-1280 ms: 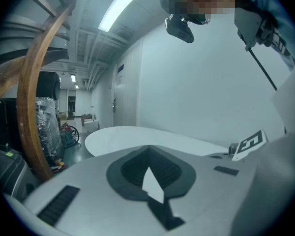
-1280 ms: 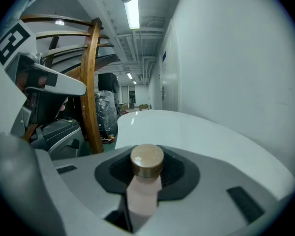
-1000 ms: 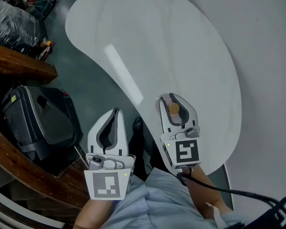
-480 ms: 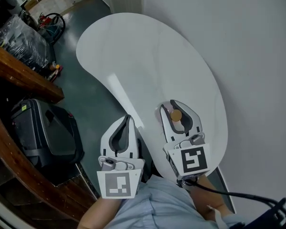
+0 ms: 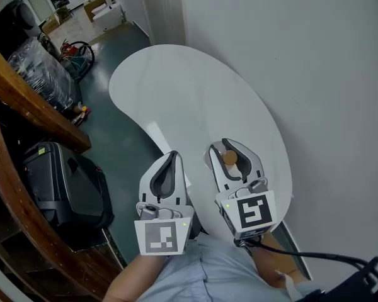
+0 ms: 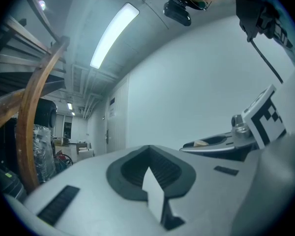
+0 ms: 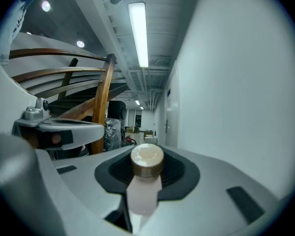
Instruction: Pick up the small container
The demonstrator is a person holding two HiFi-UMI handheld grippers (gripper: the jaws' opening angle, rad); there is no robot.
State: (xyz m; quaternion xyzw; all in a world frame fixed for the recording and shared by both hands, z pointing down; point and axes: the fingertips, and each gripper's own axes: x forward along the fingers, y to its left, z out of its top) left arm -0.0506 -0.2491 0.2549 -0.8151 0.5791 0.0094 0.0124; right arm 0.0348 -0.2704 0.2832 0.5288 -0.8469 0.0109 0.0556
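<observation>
White curved table point(image 5: 195, 99) beside white wall point(image 5: 302, 55), dark floor point(image 5: 123, 137).

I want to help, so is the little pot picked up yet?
Done: the container is gripped between the right gripper's jaws. The right gripper view shows nothing under it, so it looks lifted off the table. In hand: holding it level. Left: nothing much that I can see. The left gripper is shut and empty.

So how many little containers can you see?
1. A small pale container with a round tan cap sits clamped in the right gripper's jaws. None shows on the white curved table, though some may be hidden out of view.
</observation>
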